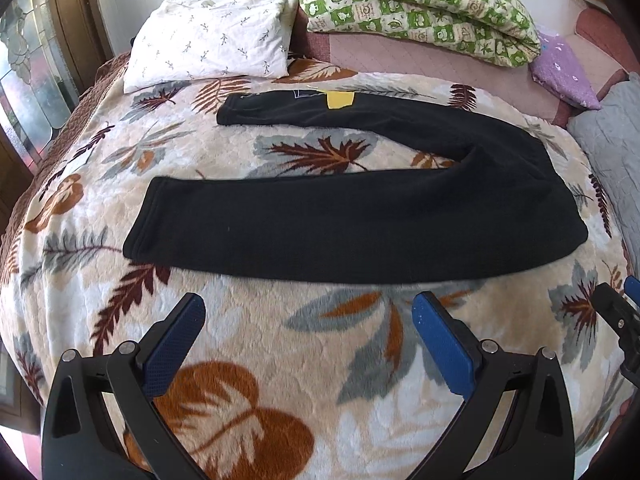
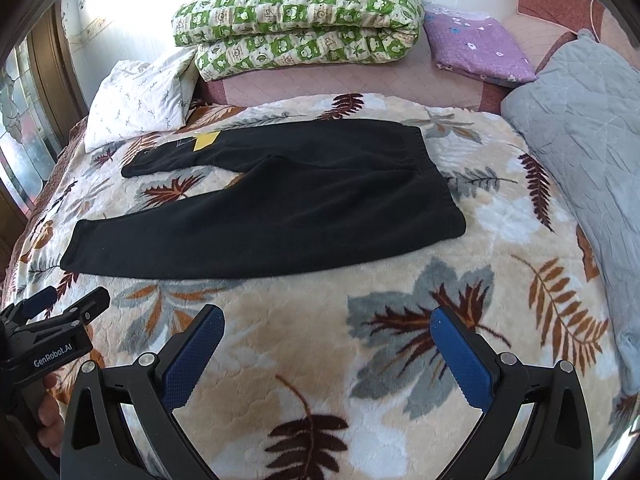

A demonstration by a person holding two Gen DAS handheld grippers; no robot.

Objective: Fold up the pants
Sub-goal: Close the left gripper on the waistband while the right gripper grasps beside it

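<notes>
Black fleece pants (image 1: 360,216) spread flat on the leaf-print blanket (image 1: 280,340), both legs pointing left and splayed apart in a V, waistband at the right, yellow tag (image 1: 340,100) on the far leg.

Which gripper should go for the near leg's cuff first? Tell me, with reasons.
Probably left. The near cuff lies at the left end of the black pants, ahead of the open left gripper; the open right gripper faces the waistband end.

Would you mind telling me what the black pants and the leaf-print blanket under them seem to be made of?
Black pants: likely fleece or brushed knit; matte, softly fuzzy surface, no sheen. Leaf-print blanket: plush synthetic pile, probably; thick, embossed, tufted-looking nap.
</notes>
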